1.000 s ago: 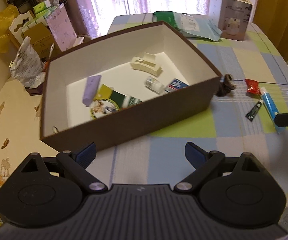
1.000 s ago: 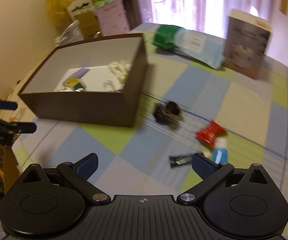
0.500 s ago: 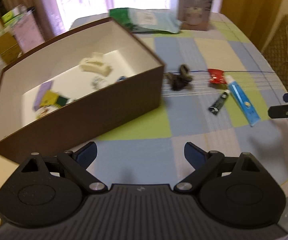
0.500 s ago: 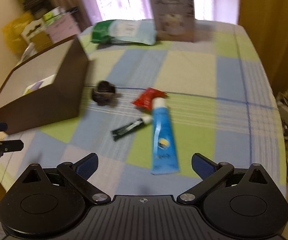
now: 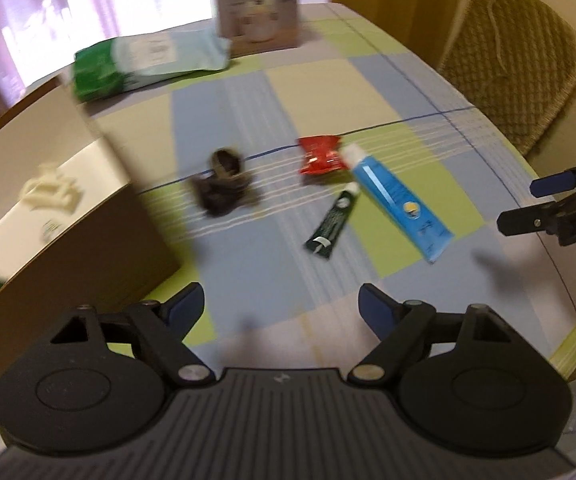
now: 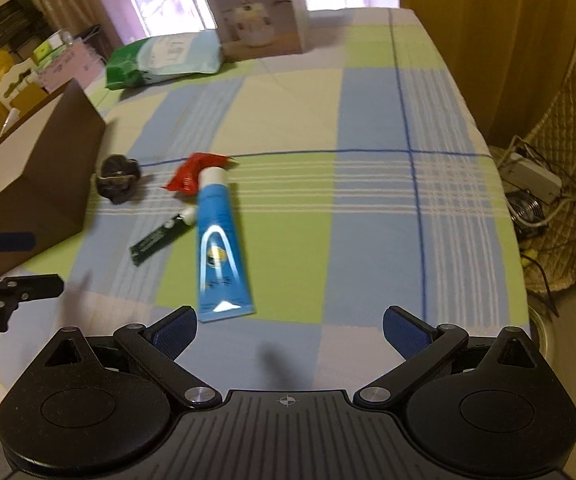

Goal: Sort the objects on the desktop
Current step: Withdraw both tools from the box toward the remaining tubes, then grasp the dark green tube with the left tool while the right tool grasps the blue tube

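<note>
A: Where do we stand with the claws?

B: We see the left gripper (image 5: 280, 300) spread wide above the checked cloth (image 5: 327, 92), nothing between its fingers. The right gripper (image 6: 289, 324) is wide too and empty, hanging just short of the flat end of the blue tube (image 6: 220, 248).

A: And the things we have to sort?

B: Four lie loose on the cloth. The blue tube runs lengthwise, its white cap touching or just beside the red sachet (image 6: 192, 172). The small green tube (image 6: 160, 238) lies slanted just left of it, cap end close to the blue tube. The dark hair tie (image 6: 119, 178) sits farther left, near the corner of the brown box (image 6: 44, 168).

A: What do we make out inside the box?

B: From the left view, a cream hair claw (image 5: 50, 196) on the white floor of the box, and a few other bits too blurred to name.

A: Anything at the far end?

B: A green-and-white pack (image 6: 164, 60) lying flat, and a white carton (image 6: 256, 12) standing just beside it, both well apart from the four loose things.
</note>
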Action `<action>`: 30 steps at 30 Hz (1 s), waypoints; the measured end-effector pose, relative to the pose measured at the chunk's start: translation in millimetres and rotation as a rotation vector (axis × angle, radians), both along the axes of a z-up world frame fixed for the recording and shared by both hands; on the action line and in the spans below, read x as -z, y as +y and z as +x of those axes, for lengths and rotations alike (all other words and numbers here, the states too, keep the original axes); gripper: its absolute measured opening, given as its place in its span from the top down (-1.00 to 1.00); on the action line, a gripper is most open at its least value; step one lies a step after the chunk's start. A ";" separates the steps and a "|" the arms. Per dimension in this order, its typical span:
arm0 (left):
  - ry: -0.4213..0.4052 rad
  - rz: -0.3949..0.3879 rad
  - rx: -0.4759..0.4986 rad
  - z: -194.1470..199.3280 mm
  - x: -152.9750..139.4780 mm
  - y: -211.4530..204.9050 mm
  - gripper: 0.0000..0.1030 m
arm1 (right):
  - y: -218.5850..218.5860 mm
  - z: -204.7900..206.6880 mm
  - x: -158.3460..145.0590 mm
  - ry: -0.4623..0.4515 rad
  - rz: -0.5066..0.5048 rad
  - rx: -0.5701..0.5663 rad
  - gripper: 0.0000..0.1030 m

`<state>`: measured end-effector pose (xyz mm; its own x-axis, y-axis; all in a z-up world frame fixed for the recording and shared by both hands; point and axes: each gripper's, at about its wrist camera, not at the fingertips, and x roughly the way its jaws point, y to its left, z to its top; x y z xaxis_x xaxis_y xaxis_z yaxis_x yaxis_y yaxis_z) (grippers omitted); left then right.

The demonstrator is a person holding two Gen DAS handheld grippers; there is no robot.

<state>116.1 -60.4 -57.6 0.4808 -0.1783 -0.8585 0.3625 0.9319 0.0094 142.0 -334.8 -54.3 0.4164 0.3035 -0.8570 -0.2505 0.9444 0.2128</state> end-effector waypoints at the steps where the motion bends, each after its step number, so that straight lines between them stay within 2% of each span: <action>1: 0.000 0.000 0.016 4.1 3.3 -5.0 -0.56 | -3.0 1.2 1.9 0.004 0.000 0.007 -1.00; 5: 0.003 -0.003 0.084 20.7 16.4 -22.9 -0.54 | -17.6 7.8 8.6 0.015 0.001 0.039 -1.00; 10: 0.024 0.008 0.168 40.5 32.4 -37.5 -0.25 | -35.2 14.9 14.7 0.017 0.011 0.074 -1.00; 15: 0.032 0.022 0.224 56.9 43.1 -48.8 -0.20 | -41.8 22.0 19.3 0.015 0.026 0.089 -1.00; 17: 0.035 0.027 0.246 63.4 47.4 -53.3 -0.10 | -41.1 25.2 20.7 0.012 0.030 0.087 -1.00; 19: 0.038 0.033 0.268 70.0 51.7 -57.7 0.17 | -39.5 28.6 21.9 0.010 0.034 0.081 -1.00; 23: 0.050 0.038 0.297 80.6 60.8 -63.9 0.38 | -30.0 35.7 22.0 -0.004 0.044 0.047 -1.00; 25: 0.063 0.036 0.301 82.1 65.4 -63.4 0.69 | -23.1 39.2 21.0 -0.016 0.046 0.020 -1.00; 30: 0.070 0.032 0.266 73.3 65.7 -49.7 0.72 | 1.6 47.8 20.2 -0.055 0.038 -0.075 -1.00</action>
<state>189.4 -110.1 -123.4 0.3597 -0.2624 -0.8954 0.5950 0.8037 0.0035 189.8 -333.2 -74.6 0.4376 0.3673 -0.8207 -0.3328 0.9141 0.2316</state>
